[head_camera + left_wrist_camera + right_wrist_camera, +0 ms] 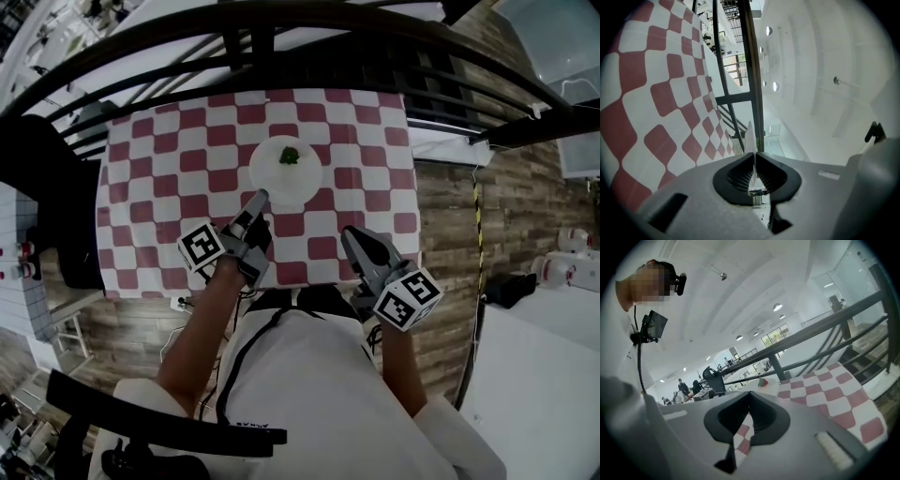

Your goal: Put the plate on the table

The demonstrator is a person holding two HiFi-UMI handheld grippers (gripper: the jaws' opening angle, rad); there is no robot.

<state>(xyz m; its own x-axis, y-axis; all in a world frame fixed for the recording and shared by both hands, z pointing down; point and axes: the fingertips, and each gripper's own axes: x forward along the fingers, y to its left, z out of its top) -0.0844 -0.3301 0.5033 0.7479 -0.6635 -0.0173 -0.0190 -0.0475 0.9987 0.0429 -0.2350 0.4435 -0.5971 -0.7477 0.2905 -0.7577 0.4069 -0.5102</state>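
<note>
Plate sits on the checkered desk, its rim pinched by the left gripper to steady it. The right gripper waits closed and empty.

You're in a big open-plan workplace, an office or lab hall rather than a home. Your table, under a red-and-white checked cloth, stands on a wood-plank floor, its far edge close against a black metal railing with stair steps beside it. It looks like a raised gallery. Past the railing, the right gripper view shows a long white hall: round ceiling lights, tall windows at the far end, and people among desks and dark office chairs.
</note>
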